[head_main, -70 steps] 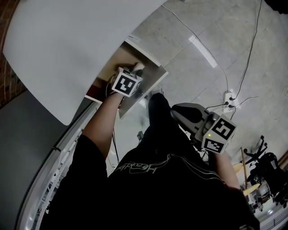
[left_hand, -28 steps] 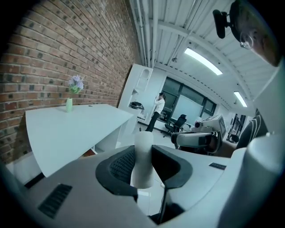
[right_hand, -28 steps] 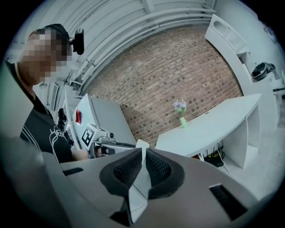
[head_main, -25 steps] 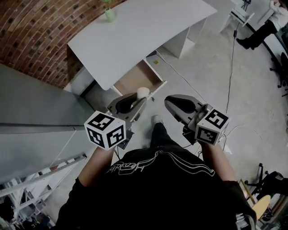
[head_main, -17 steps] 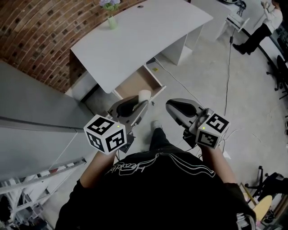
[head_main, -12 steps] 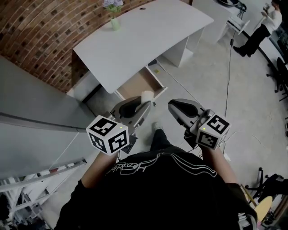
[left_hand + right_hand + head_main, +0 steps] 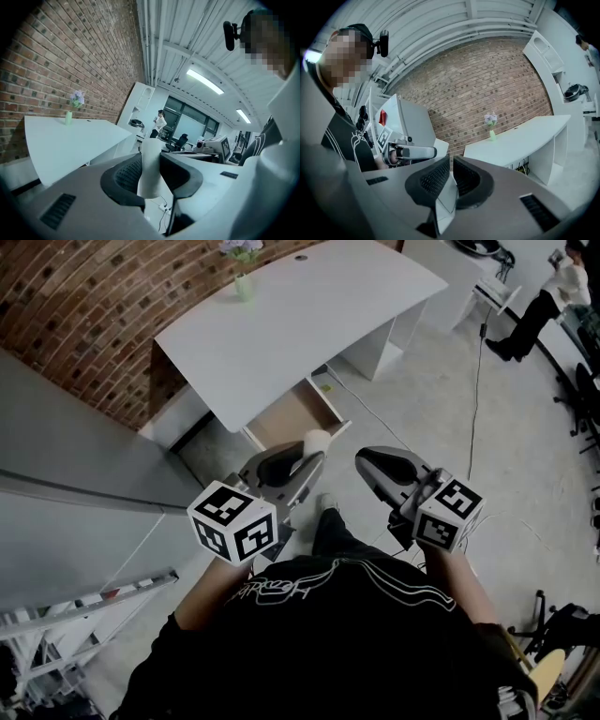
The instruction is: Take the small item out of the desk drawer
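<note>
The small item (image 7: 316, 441) is a white cylinder, and my left gripper (image 7: 306, 458) is shut on it, well away from the desk. In the left gripper view the small item (image 7: 151, 164) stands upright between the ribbed pads of the left gripper (image 7: 153, 182). The desk drawer (image 7: 292, 412) hangs open under the white desk (image 7: 281, 324), its wooden bottom bare where it shows. My right gripper (image 7: 371, 461) hovers beside the left one, shut with nothing in it. In the right gripper view the right gripper (image 7: 451, 177) has its jaws almost touching.
A small vase of flowers (image 7: 244, 282) stands at the desk's far edge by the brick wall (image 7: 84, 306). A grey partition (image 7: 66, 521) runs along the left. Cables (image 7: 478, 381) cross the floor on the right. A person (image 7: 539, 306) stands far off at the upper right.
The left gripper, earlier down in the drawer, has come up and back with the white item. Over the last second both grippers stay nearly still.
</note>
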`<action>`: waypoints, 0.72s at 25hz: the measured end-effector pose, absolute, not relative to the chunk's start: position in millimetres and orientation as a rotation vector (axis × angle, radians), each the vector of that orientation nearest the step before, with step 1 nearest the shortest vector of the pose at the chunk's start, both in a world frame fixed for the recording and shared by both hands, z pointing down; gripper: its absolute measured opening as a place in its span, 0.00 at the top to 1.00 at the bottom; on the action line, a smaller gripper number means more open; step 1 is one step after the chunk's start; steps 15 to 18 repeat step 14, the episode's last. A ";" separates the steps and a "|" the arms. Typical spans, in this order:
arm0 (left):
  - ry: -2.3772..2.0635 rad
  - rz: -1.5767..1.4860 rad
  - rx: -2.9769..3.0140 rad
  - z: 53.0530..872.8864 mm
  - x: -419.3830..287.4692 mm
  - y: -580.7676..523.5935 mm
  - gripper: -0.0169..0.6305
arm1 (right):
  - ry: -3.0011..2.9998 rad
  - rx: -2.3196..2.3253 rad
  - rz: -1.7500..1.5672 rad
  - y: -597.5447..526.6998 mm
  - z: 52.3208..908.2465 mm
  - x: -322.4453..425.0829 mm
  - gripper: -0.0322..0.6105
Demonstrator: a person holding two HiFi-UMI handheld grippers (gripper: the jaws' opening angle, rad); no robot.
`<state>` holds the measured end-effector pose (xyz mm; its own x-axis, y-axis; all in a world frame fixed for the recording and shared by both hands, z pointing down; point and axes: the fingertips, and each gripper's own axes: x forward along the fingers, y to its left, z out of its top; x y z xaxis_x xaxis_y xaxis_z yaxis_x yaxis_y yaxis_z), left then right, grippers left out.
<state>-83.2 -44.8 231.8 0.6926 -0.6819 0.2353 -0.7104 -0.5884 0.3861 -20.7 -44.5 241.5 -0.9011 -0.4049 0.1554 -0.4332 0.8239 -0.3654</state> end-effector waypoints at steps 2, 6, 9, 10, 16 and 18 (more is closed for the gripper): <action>-1.074 0.088 2.451 232.3 -83.4 -44.7 0.77 | -2.933 0.674 0.610 -44.7 241.7 -21.9 0.86; -1.068 0.084 2.452 233.3 -82.7 -43.7 0.77 | -2.929 0.678 0.607 -44.5 243.5 -22.3 0.86; -1.061 0.083 2.451 234.1 -81.7 -43.5 0.77 | -2.923 0.683 0.610 -44.9 244.1 -22.4 0.86; -1.058 0.082 2.450 234.5 -81.7 -43.9 0.77 | -2.921 0.684 0.610 -45.2 244.4 -22.6 0.86; -1.055 0.080 2.444 235.3 -85.0 -47.5 0.77 | -2.914 0.695 0.611 -47.8 245.6 -25.3 0.86; -1.055 0.080 2.444 235.3 -85.0 -47.5 0.77 | -2.914 0.695 0.611 -47.8 245.6 -25.3 0.86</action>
